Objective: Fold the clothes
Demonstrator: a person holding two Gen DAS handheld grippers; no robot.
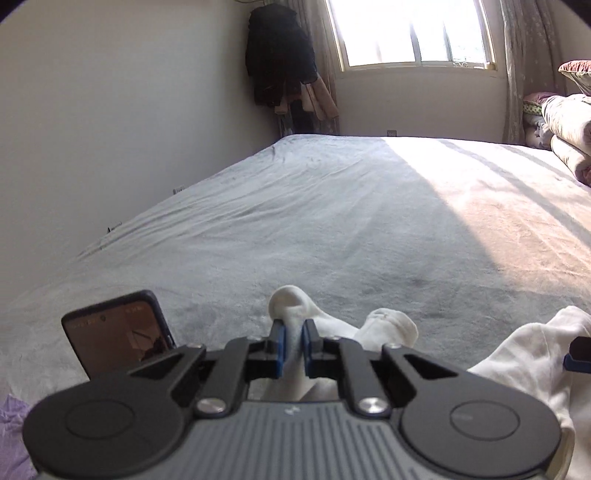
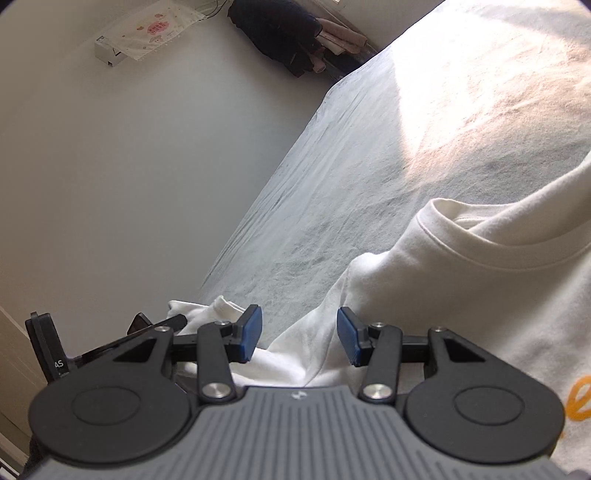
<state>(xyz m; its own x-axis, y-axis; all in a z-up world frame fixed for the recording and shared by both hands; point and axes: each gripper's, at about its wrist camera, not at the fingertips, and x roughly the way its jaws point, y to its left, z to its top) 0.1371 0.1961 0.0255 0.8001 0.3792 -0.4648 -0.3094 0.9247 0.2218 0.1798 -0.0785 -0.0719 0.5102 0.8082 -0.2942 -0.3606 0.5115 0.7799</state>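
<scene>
Two hand-held grippers work over a bed [image 1: 332, 229] covered in a pale grey sheet, part of it lit by sun from the window [image 1: 410, 33]. In the left wrist view, the left hand-held gripper [image 1: 292, 341] is clenched on a white sock [image 1: 291, 310], its blue pads pressing the fabric from both sides while the rounded end of the sock bulges up just past the fingertips. A second white sock [image 1: 391, 326] lies touching the first, just to its right on the sheet. A phone [image 1: 118, 338] with a lit screen stands tilted beside the left finger linkage, and a scrap of purple cloth [image 1: 13, 424] shows at the lower left edge. The right hand-held gripper [image 2: 300, 336] is released, jaws spread wide and holding nothing, poised above the crumpled sleeve area of a white T-shirt [image 2: 480, 280] that lies on the bed at the near right; its ribbed collar faces up and an orange print shows at the far right edge. Dark clothes [image 1: 279, 55] hang in the far corner by the curtain.
</scene>
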